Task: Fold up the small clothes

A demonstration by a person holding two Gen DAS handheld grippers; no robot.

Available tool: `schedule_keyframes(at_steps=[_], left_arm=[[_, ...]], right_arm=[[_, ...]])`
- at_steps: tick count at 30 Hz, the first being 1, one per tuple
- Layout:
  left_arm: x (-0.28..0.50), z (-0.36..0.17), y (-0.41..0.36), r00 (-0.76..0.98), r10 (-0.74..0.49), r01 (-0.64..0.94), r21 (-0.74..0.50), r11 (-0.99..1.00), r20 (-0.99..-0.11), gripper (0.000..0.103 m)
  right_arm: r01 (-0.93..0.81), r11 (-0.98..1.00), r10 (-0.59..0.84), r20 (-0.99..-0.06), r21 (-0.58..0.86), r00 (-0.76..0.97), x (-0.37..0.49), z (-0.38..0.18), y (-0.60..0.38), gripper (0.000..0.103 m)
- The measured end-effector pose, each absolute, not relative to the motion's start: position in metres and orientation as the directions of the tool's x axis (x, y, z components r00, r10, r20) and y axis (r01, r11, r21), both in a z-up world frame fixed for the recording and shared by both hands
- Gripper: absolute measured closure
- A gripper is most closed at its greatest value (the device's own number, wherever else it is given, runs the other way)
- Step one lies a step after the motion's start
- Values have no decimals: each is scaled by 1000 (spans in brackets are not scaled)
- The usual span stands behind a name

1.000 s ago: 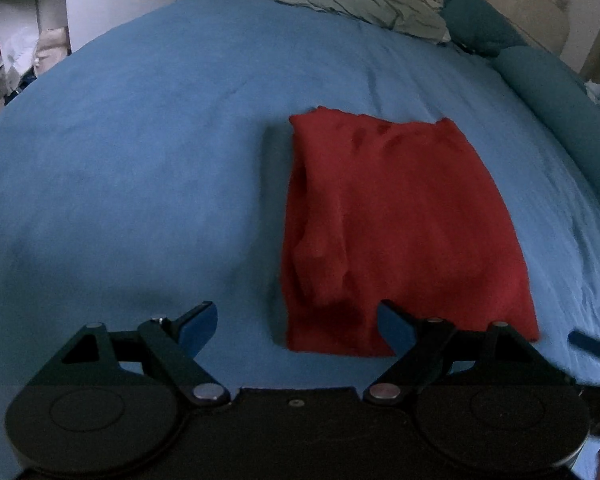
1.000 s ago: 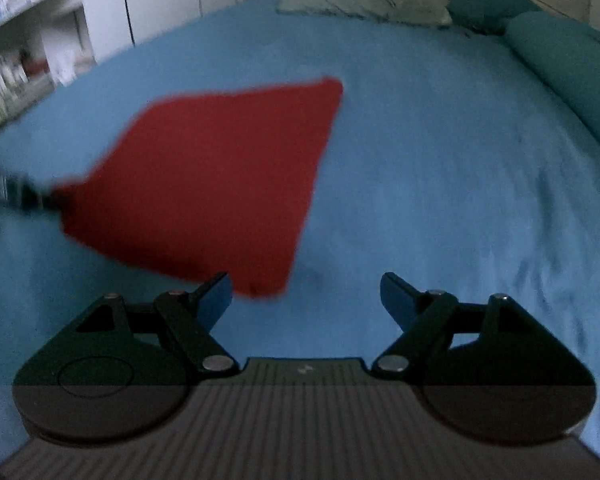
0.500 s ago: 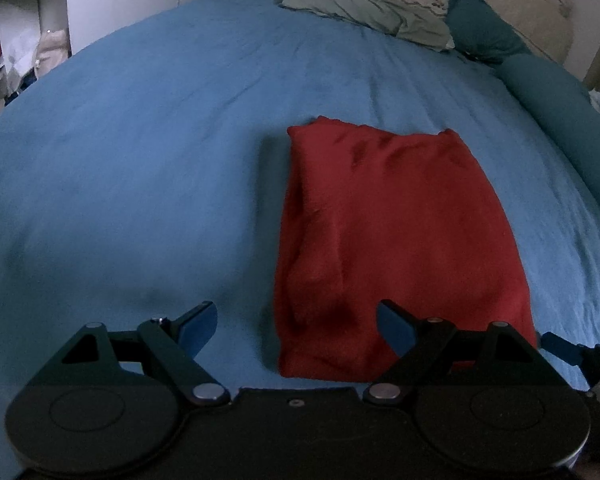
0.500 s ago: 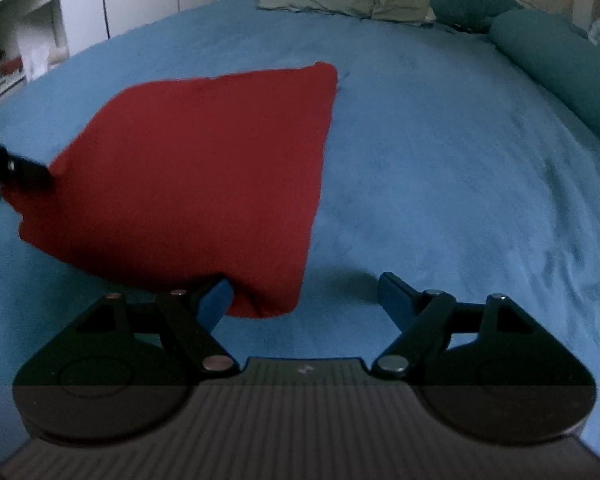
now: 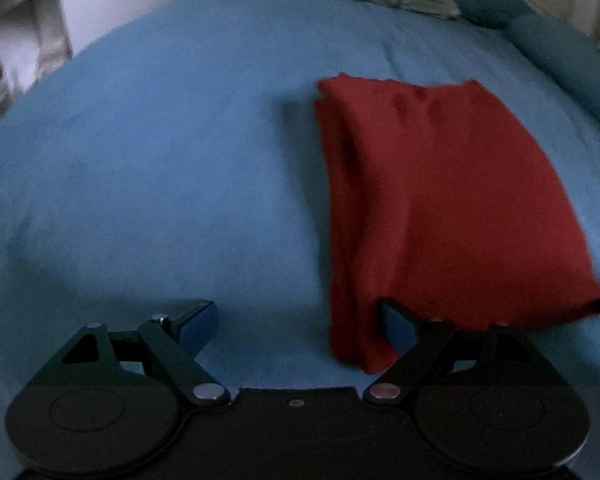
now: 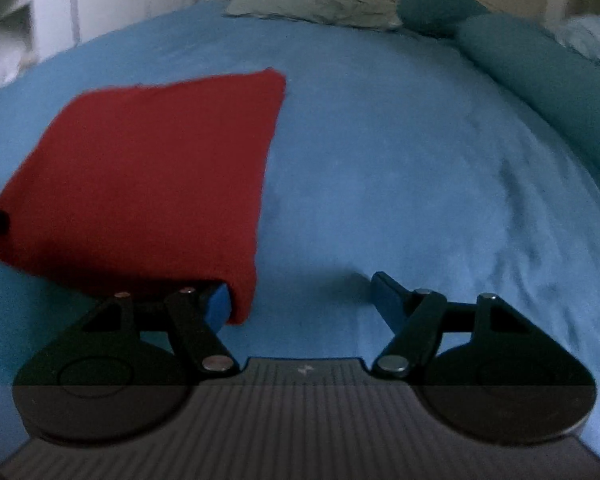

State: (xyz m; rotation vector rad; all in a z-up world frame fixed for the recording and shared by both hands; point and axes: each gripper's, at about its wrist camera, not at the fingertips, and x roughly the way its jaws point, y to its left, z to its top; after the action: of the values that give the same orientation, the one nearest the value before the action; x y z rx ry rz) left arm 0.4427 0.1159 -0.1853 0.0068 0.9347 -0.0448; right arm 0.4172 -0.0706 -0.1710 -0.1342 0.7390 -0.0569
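Tongs at the ready over a blue bed (image 5: 148, 184), both pairs spread wide and gripping nothing. Nearest the left tongs (image 5: 296, 320), the bottom left corner of a red garment (image 5: 440, 200) hangs just past the right-hand finger (image 5: 396, 320), that finger seeming to sit under or against the cloth edge, though blur keeps contact uncertain. Across from it, the right tongs (image 6: 300, 300) have their left-hand finger (image 6: 220, 304) tucked beside the garment's other near corner, which droops over the pad, while the opposite finger stands well clear over bare bedding. Beyond the tongs the red garment (image 6: 148, 168) lies already folded into a rough rectangle, a doubled ridge running along the side nearest the left tongs.

Next fold looks to be a lift of the near edge toward the far edge. Done well, each pair would slide so one finger goes under all the layers at its corner before closing, then both rise together and travel evenly, keeping the edge taut so the layers do not slip apart.

Farther off, past the garment, a pale green pillow (image 6: 312, 8) and a dark teal bolster (image 6: 540, 72) sit at the head of the bed.
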Motion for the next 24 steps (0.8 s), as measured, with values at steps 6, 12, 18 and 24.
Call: schedule_keyframes(at_steps=[6, 12, 18, 24], left_arm=[[446, -168, 110, 581, -19, 43, 7, 999, -814, 13], [454, -111, 105, 657, -96, 110, -31, 993, -748, 3], [525, -113, 108, 624, -218, 105, -196, 975, -751, 4], [562, -156, 124, 556, -292, -25, -367, 930, -778, 31]], right_arm=[[-133, 980, -9, -700, -148, 714, 415, -160, -78, 14], [-232, 966, 74, -736, -115, 673, 414, -101, -102, 0], [-147, 970, 244, -746, 195, 620, 479, -68, -127, 0], [-29, 939, 310, -804, 344, 508, 551, -120, -127, 0]])
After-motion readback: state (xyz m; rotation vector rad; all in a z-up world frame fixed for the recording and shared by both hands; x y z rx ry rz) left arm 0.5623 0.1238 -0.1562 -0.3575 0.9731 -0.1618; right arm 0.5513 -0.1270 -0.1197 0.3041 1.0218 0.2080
